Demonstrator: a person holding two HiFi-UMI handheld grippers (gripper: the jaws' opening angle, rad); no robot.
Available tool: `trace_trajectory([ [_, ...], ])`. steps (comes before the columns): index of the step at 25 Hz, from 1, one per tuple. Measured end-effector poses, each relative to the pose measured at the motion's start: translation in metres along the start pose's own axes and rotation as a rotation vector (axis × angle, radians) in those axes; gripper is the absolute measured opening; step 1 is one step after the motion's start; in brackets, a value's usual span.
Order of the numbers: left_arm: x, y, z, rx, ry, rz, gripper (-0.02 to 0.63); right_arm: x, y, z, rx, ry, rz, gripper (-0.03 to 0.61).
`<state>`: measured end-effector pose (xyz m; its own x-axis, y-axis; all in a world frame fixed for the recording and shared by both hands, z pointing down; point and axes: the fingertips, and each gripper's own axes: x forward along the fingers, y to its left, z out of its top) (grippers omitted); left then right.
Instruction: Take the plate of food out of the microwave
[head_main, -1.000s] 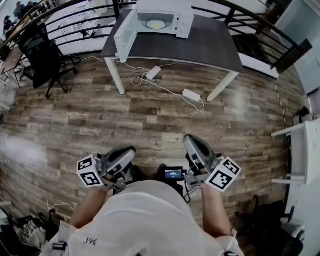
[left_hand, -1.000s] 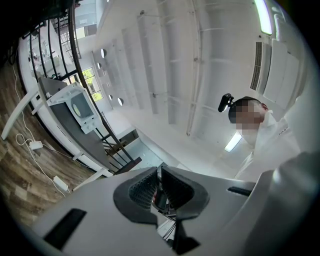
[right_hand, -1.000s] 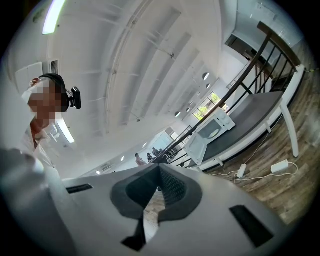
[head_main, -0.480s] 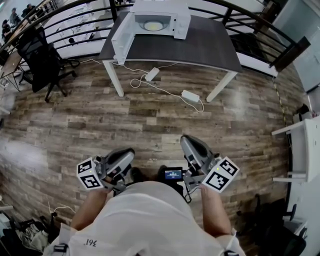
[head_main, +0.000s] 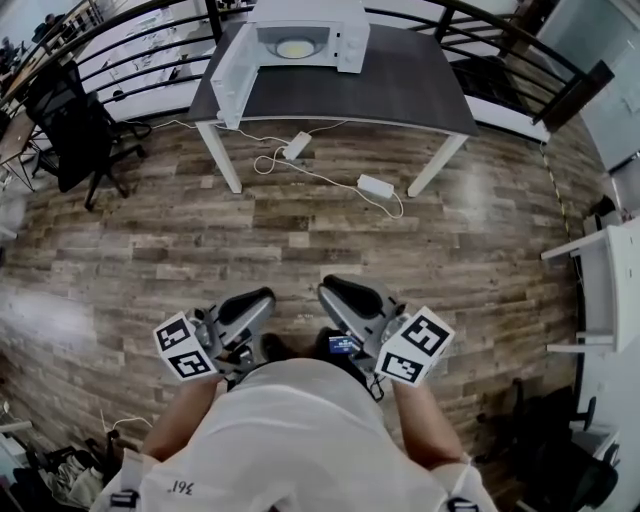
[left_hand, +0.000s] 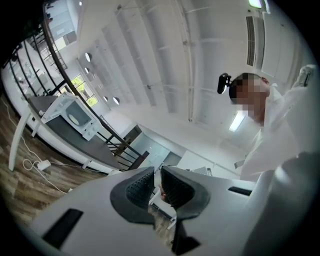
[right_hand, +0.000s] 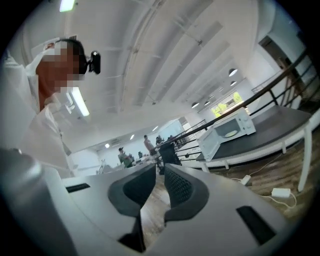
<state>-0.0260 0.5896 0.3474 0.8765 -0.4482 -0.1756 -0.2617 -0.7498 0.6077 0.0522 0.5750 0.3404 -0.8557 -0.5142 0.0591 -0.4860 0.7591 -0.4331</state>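
Observation:
A white microwave (head_main: 300, 35) stands on a dark grey table (head_main: 400, 85) far ahead, its door (head_main: 228, 72) swung open to the left. Inside lies a pale plate of food (head_main: 293, 47). The microwave also shows small in the left gripper view (left_hand: 75, 112) and in the right gripper view (right_hand: 230, 131). Both grippers are held close to the person's body, far from the table. My left gripper (head_main: 258, 300) has its jaws a narrow gap apart with nothing between them (left_hand: 157, 172). My right gripper (head_main: 330, 292) likewise shows a slim empty gap (right_hand: 160, 170).
Wood floor lies between me and the table. Two power bricks (head_main: 375, 186) with cables lie under the table. A black office chair (head_main: 70, 120) stands at the left, a dark railing (head_main: 480, 30) behind the table, a white shelf (head_main: 600, 290) at the right.
My right gripper has swung left toward the left one and rolled. The left gripper has barely shifted. The microwave sits slightly further left and higher in the head view.

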Motion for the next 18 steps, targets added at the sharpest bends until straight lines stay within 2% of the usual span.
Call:
trace_trajectory([
  [2,0.015,0.002,-0.006,0.061,0.058,0.022,0.034,0.016,0.023,-0.014,-0.108,0.083,0.076,0.037],
  [4,0.027,0.005,-0.011,0.099,0.106,0.045,0.034,0.027,0.04,-0.022,-0.179,0.115,0.119,0.037],
  [10,0.022,0.016,-0.014,0.165,0.184,0.119,0.034,0.04,0.056,-0.039,-0.215,0.215,0.16,0.037],
  [13,0.017,0.017,-0.015,0.202,0.192,0.142,0.007,0.047,0.058,-0.046,-0.26,0.259,0.155,0.037],
  [18,0.013,0.019,-0.011,0.249,0.207,0.166,0.002,0.054,0.059,-0.046,-0.309,0.282,0.142,0.035],
])
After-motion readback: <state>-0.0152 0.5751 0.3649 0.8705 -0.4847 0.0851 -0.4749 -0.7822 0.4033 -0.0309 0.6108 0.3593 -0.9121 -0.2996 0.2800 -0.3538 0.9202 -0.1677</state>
